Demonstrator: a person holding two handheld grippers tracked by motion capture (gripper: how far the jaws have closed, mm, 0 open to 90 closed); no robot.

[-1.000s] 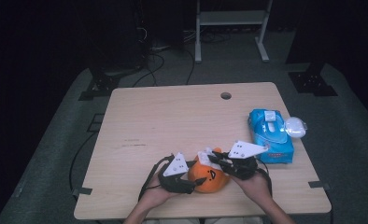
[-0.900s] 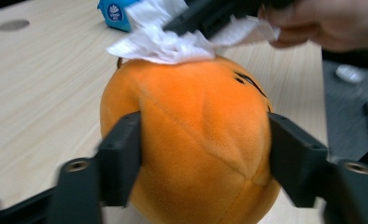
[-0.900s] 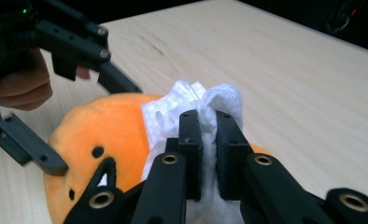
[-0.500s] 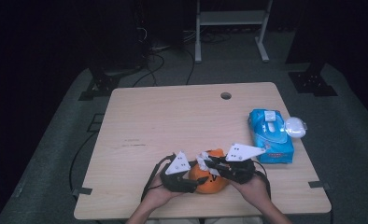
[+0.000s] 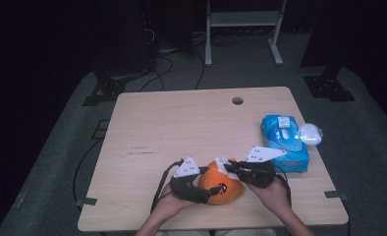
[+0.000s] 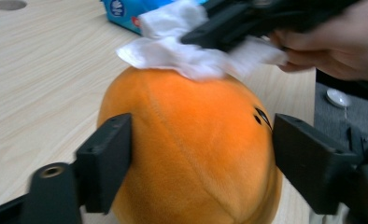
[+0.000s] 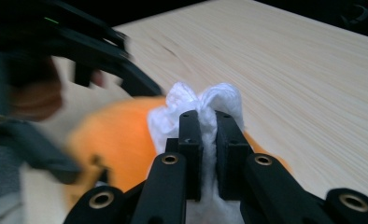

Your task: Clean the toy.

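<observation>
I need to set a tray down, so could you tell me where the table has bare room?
The table's left half and far middle, up to the hole, are bare. Crowded: the near edge around the orange plush, and the right edge with the blue wipes pack.

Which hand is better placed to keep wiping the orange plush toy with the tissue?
Right. The right gripper is shut on the tissue, which lies on top of the plush. The left gripper straddles the plush, its jaws just opening, so it likely only steadies it.

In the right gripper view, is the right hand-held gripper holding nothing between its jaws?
No. The right hand-held gripper is shut on a white wipe, pinched between its jaws above the orange plush toy.
</observation>
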